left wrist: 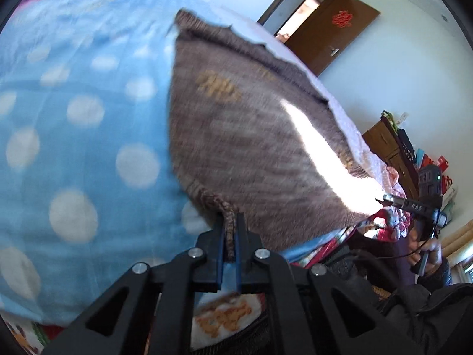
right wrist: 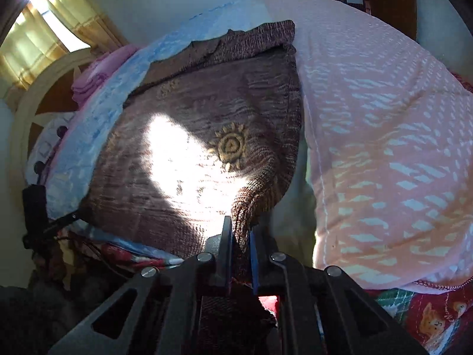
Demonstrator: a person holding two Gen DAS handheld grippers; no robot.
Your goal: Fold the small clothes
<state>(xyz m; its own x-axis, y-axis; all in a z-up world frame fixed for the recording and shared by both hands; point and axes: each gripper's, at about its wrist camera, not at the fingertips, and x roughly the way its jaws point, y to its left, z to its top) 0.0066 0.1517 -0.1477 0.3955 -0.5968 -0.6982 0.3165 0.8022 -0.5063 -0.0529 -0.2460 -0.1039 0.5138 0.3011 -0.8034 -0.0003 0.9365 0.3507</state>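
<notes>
A brown knitted garment (left wrist: 242, 136) with yellow motifs lies spread flat on the bed, a patch of sunlight across it. My left gripper (left wrist: 231, 227) is shut on the garment's near corner, a ribbed bit of hem pinched between the blue pads. In the right wrist view the same garment (right wrist: 192, 148) shows a yellow sun motif. My right gripper (right wrist: 241, 232) is shut on its other near corner, and the cloth bunches up between the fingers. Each gripper appears in the other's view, at the garment's edge: the right gripper (left wrist: 381, 200) and the left gripper (right wrist: 74, 216).
The garment rests on a blue blanket with white dots (left wrist: 74, 148), next to a pink patterned quilt (right wrist: 384, 148). A red printed sheet (right wrist: 437, 316) hangs at the bed's near edge. A person's hand (left wrist: 431, 251), a wooden door (left wrist: 334, 29), a cabinet (left wrist: 384, 142) and the headboard (right wrist: 26, 112) surround the bed.
</notes>
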